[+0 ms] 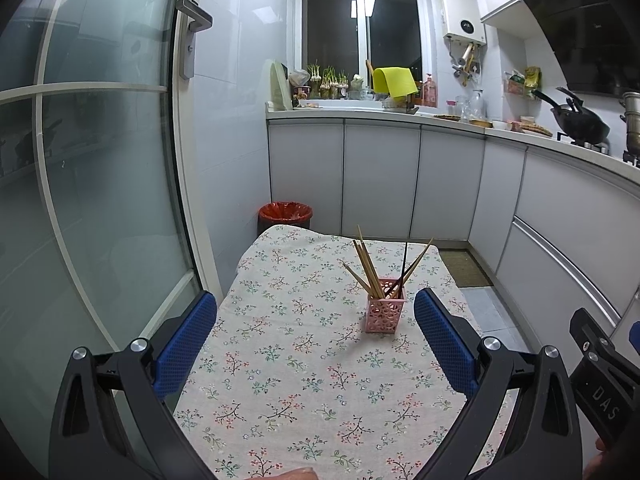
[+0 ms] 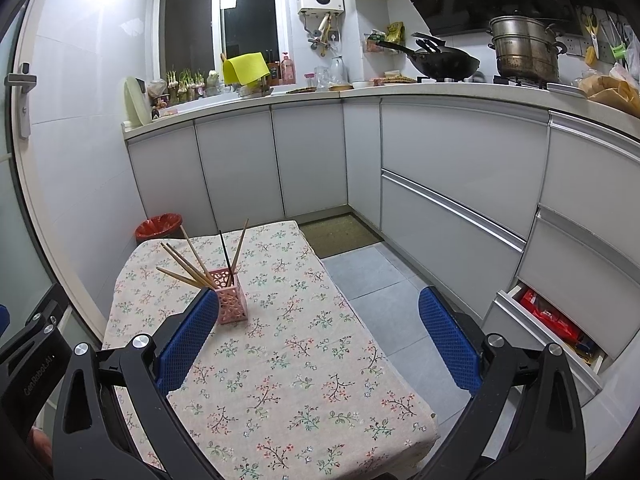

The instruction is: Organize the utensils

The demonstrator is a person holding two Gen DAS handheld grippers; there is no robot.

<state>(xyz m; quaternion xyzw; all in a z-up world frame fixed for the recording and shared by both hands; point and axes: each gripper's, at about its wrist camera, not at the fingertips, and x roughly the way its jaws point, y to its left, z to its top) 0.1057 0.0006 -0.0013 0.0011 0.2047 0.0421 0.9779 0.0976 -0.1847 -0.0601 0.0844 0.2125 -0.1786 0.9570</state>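
A pink perforated holder [image 1: 385, 309] [image 2: 231, 297] stands upright on the flowered tablecloth [image 1: 304, 360] [image 2: 288, 360]. Several wooden chopsticks [image 1: 366, 268] [image 2: 188, 266] and one dark chopstick [image 1: 405, 264] [image 2: 226, 254] lean out of it. My left gripper [image 1: 316, 308] hovers over the near half of the table, open and empty, the holder lying ahead between its blue fingers. My right gripper [image 2: 318, 304] is open and empty too, with the holder just past its left finger [image 2: 188, 336]. No loose utensils show on the cloth.
A frosted glass door [image 1: 100, 160] runs along the table's left side. White cabinets [image 2: 440, 184] line the back and right, with a drawer [image 2: 552, 320] pulled ajar. A red-lined bin [image 1: 285, 216] stands behind the table. A doormat [image 2: 340, 232] lies on the grey floor tiles.
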